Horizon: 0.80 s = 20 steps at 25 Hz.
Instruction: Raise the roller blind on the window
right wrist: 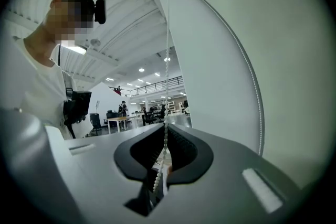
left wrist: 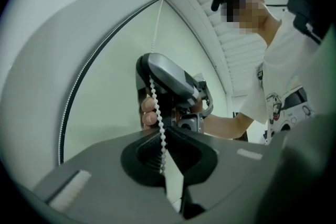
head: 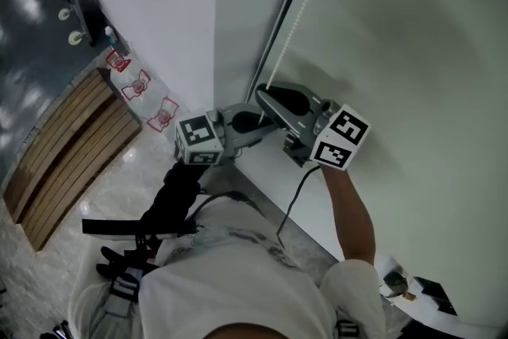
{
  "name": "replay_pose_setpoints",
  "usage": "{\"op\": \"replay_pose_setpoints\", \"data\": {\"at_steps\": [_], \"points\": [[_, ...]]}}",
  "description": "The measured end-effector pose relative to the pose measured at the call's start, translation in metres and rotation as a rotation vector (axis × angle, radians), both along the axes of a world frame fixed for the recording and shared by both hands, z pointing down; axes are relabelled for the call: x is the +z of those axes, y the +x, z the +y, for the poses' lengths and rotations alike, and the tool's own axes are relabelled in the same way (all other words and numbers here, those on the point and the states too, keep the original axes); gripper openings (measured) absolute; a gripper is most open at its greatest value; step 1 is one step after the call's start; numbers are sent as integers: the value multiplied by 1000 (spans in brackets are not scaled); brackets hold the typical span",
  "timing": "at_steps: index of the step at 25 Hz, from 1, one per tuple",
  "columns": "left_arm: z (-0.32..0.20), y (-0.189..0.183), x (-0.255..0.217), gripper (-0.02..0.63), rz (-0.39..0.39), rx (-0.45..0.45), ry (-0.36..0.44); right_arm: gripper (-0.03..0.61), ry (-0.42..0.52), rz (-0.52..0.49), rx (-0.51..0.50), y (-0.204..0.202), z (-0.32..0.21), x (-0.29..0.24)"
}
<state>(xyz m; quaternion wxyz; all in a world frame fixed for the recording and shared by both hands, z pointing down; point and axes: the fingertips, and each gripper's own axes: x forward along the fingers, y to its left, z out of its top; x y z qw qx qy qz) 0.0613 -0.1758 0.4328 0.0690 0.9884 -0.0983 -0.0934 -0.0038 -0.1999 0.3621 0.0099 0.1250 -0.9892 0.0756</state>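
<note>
The pale green roller blind [head: 397,52] fills the right of the head view. Its white bead chain [head: 298,20] hangs along the blind's left edge down to both grippers. My right gripper [head: 264,94] is shut on the chain, which runs down between its closed pads [right wrist: 165,150]. Just below it, my left gripper [head: 262,126] is also shut on the bead chain [left wrist: 156,97], the beads passing into its closed jaws [left wrist: 163,147]. In the left gripper view the right gripper [left wrist: 170,81] sits straight ahead and higher, with a hand behind it.
A white wall [head: 159,12] meets the blind at the corner. Below lie a slatted wooden bench [head: 63,147] and small red-and-white items [head: 139,83] on the floor. A black cable [head: 290,206] hangs from the right gripper over the sill. A distant hall with desks [right wrist: 126,113] lies behind.
</note>
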Motion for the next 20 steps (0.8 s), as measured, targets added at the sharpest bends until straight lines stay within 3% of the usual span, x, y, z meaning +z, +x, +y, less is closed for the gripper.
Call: {"op": "replay_pose_setpoints", "data": {"at_steps": [2,5,14,20], "points": [[1,-1,-1,-2,1,-1,9,30,18,17,1,0,-2,-1],[2,-1,-1,-2,7,-5,1,161,12,-13,-10,-1,-6,-18],[4,1,4,-2,9,13,5,160,139,-182,9,2,-34,-139],[4,1,6,-2,5,11,-1,158,253,-224,25,5,-46,-204]]}}
